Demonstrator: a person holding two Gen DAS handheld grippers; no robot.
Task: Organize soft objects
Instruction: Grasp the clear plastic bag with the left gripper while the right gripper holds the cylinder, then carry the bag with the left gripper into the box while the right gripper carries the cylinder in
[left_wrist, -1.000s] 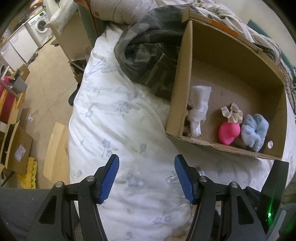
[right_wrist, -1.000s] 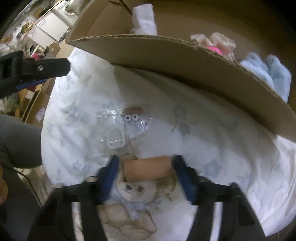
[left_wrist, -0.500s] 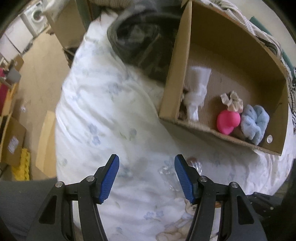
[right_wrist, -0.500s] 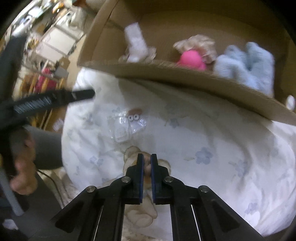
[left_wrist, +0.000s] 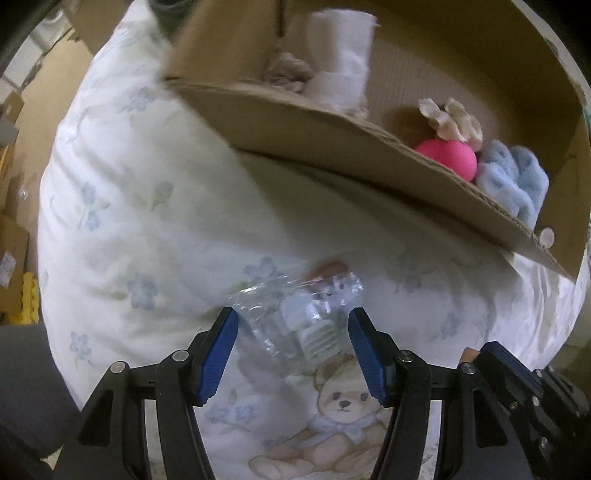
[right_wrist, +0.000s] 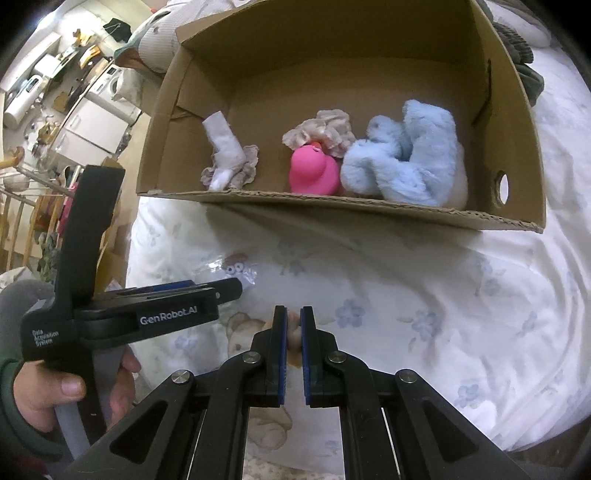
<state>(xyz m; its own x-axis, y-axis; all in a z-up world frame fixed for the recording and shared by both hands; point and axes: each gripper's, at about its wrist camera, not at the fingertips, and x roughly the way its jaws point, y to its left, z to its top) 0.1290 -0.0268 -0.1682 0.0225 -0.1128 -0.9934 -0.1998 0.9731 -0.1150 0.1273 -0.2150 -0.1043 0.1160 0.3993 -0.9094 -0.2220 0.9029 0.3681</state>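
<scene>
A cardboard box (right_wrist: 517, 122) lies on a white flowered duvet (right_wrist: 424, 295). It holds a white cloth (right_wrist: 225, 147), a beige scrunchie (right_wrist: 325, 129), a pink rubber duck (right_wrist: 314, 171) and a light blue plush (right_wrist: 413, 158). My left gripper (left_wrist: 293, 332) is open, its jaws on either side of a clear plastic packet with googly eyes (left_wrist: 306, 314) lying on the duvet. My right gripper (right_wrist: 293, 332) is shut on a small tan soft object (right_wrist: 294, 332) and holds it above the duvet, in front of the box.
The left gripper tool and the hand holding it (right_wrist: 92, 314) sit at the left of the right wrist view. A camouflage garment (right_wrist: 528, 74) lies behind the box. Floor, boxes and white appliances (right_wrist: 88, 122) lie beyond the bed's left edge.
My left gripper has moved down and forward over the clear packet. My right gripper closed on the tan object and lifted it away from the duvet.
</scene>
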